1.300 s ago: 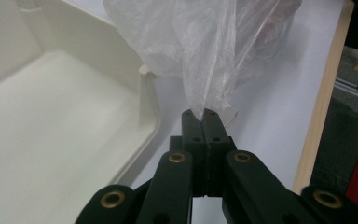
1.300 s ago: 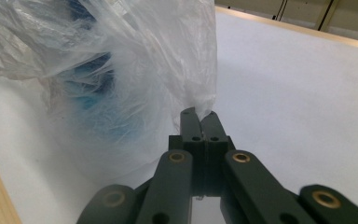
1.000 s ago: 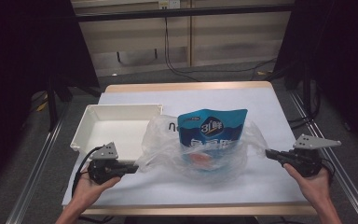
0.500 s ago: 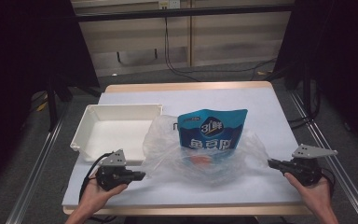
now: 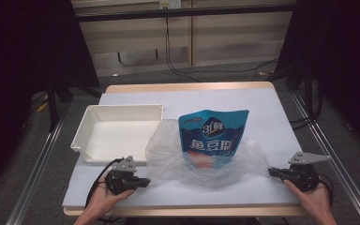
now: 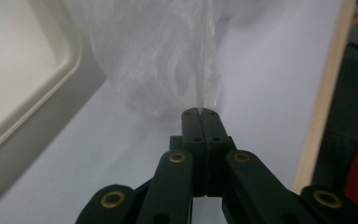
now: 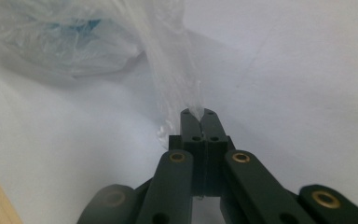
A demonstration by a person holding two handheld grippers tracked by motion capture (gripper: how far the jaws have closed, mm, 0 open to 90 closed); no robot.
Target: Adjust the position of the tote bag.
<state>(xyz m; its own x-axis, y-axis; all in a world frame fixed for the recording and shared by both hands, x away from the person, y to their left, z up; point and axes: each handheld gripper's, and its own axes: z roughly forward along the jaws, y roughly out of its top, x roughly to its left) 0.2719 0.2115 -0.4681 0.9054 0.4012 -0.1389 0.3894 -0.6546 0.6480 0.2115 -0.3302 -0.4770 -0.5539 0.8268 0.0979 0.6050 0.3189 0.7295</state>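
Note:
A clear plastic bag (image 5: 176,157) lies spread on the white table, and a blue snack pouch (image 5: 213,136) sits partly inside it. My left gripper (image 5: 146,182) rests low at the bag's left edge, shut on a pinch of the film (image 6: 200,100). My right gripper (image 5: 270,171) is down at the bag's right edge, with its jaws shut on the film (image 7: 196,111) too. The clear plastic bag (image 6: 163,56) rises from between the left gripper (image 6: 199,112) jaws. In the right gripper view the pouch's blue shows through the bag (image 7: 74,32) beyond the right gripper (image 7: 198,113).
A white empty tray (image 5: 82,133) stands at the left of the table, close beside the bag; its rim (image 6: 51,88) passes left of my left jaws. The table's wooden front edge (image 5: 183,211) runs just under both hands. Dark floor and cables lie beyond the table.
Both hands have sunk toward the table, carrying the bag's edges down. The bag now lies flatter and wider around the pouch.

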